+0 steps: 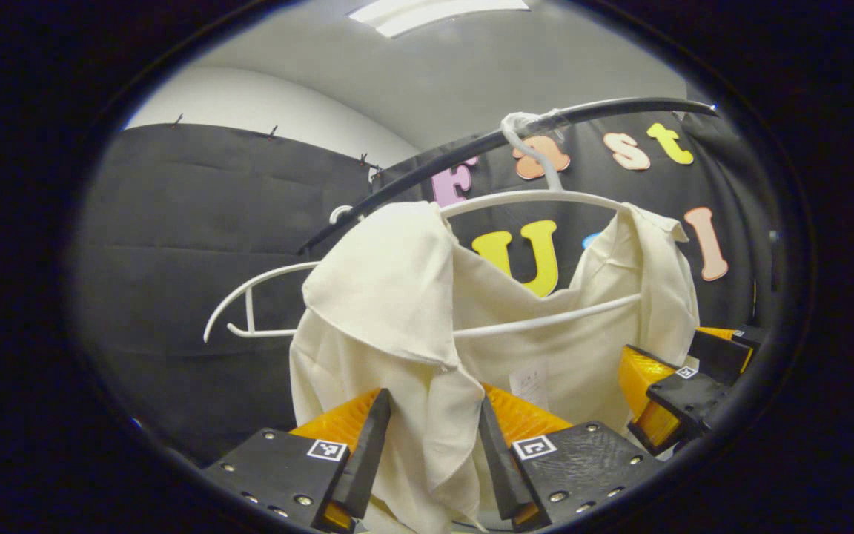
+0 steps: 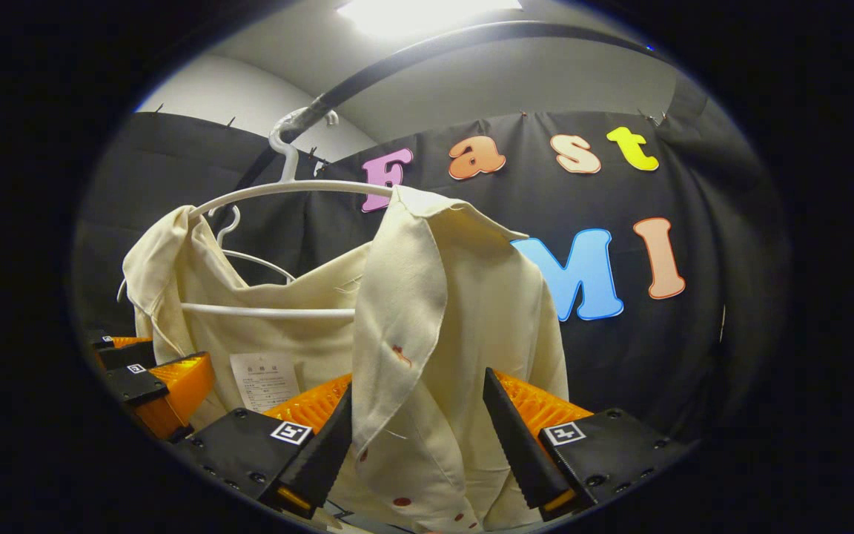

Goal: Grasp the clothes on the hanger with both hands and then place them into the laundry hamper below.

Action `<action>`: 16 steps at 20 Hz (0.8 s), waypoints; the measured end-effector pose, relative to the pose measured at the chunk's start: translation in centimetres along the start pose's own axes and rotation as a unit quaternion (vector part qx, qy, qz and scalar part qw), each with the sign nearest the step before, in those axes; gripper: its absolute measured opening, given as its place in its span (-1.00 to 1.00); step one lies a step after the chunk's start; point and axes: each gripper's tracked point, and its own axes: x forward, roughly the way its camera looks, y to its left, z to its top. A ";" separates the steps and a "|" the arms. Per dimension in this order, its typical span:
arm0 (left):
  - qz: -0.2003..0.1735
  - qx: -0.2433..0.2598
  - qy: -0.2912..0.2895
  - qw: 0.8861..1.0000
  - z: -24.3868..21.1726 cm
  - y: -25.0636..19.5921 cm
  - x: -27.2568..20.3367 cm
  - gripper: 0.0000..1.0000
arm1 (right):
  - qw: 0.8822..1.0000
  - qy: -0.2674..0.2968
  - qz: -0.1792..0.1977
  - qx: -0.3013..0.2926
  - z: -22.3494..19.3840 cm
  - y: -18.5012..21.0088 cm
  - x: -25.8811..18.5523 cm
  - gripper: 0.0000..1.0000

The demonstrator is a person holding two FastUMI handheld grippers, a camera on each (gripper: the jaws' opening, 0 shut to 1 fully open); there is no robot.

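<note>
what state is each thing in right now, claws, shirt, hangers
left claw: open, fingers either side of the shirt's front edge
right claw: open, fingers either side of the other front edge
cream shirt: hanging on the hanger, unbuttoned
white hanger: hooked on the black rail, carrying the shirt
second white hanger: on the rail behind, bare

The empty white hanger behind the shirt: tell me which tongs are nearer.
Left. The left tongs straddle the shirt side next to the empty hanger; the right tongs straddle the far side.

Black cloth wall (image 1: 197,245) — ceiling light (image 2: 427,13)
</note>
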 end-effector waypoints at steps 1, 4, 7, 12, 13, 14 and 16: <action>0.004 -0.002 0.004 1.000 -0.2 0.2 0.2 0.36 | 1.000 0.001 -0.007 -0.001 -0.1 -0.1 0.4 0.94; 0.041 0.014 -0.002 0.999 -0.2 1.8 1.0 0.27 | 0.999 0.000 -0.035 -0.012 -0.4 -0.8 1.8 0.44; 0.061 0.004 -0.005 0.998 0.0 2.8 0.2 -0.87 | 0.996 -0.007 -0.079 -0.032 -0.1 -2.4 2.1 -0.46; 0.096 0.007 -0.033 0.995 1.1 5.7 -0.4 -0.95 | 0.991 -0.028 -0.114 -0.070 1.1 -5.4 2.0 -0.96; 0.102 0.015 -0.041 0.994 1.5 6.4 -0.9 -0.95 | 0.989 -0.039 -0.125 -0.070 1.8 -6.3 1.7 -0.97; 0.106 0.022 -0.048 0.993 2.1 7.0 -1.2 -0.98 | 0.987 -0.055 -0.136 -0.072 2.7 -7.1 1.1 -0.97; 0.116 0.039 -0.064 0.990 3.3 8.2 -2.4 -0.95 | 0.981 -0.076 -0.155 -0.084 4.4 -8.4 0.4 -0.98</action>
